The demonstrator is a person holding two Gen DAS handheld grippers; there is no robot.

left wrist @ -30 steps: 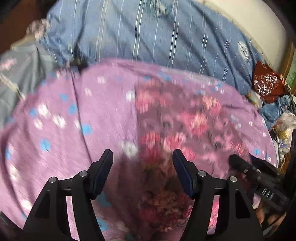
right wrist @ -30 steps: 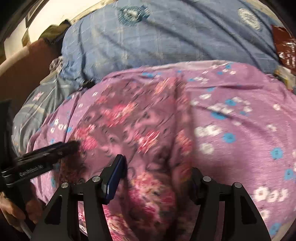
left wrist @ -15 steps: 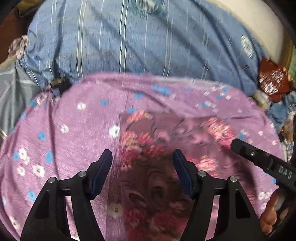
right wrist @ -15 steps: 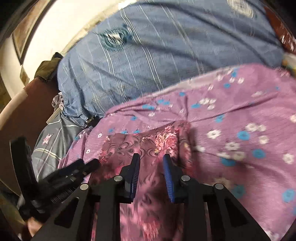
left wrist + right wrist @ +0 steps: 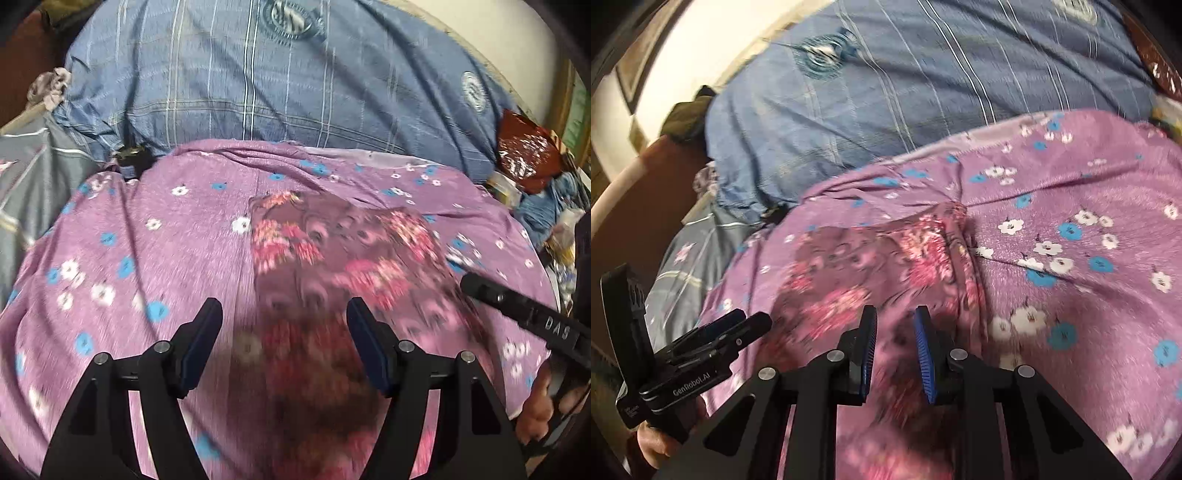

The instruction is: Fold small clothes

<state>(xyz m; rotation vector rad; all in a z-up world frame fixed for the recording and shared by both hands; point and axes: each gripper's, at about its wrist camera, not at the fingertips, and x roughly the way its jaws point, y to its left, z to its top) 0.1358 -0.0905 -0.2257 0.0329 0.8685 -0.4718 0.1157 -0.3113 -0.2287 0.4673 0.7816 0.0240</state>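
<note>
Floral garment (image 5: 332,258), a small maroon piece printed with pink and red flowers, lies spread on the purple bedspread (image 5: 147,258) in front of the blue striped pillow (image 5: 277,92); its right edge stands up in a low ridge in the right wrist view (image 5: 956,240). It looks thin, light and limp, so it will likely sag and bunch when lifted and should not slip much on the fuzzy cover. Pinching a corner or hem at the near edge, one gripper on each side, seems the surest hold for a clean fold. The left gripper (image 5: 284,325) hangs over the cloth's near part with its fingers spread wide and nothing pressed between them. The right gripper (image 5: 895,332) has just been closing: its blue pads stand a narrow gap apart above the cloth, and blur hides whether any fabric is caught there. Compared with a second ago, the right fingers, then wide over the garment, are now drawn close together, and both cameras show more of the pillow, with the whole garment now visible in the left view.
</note>
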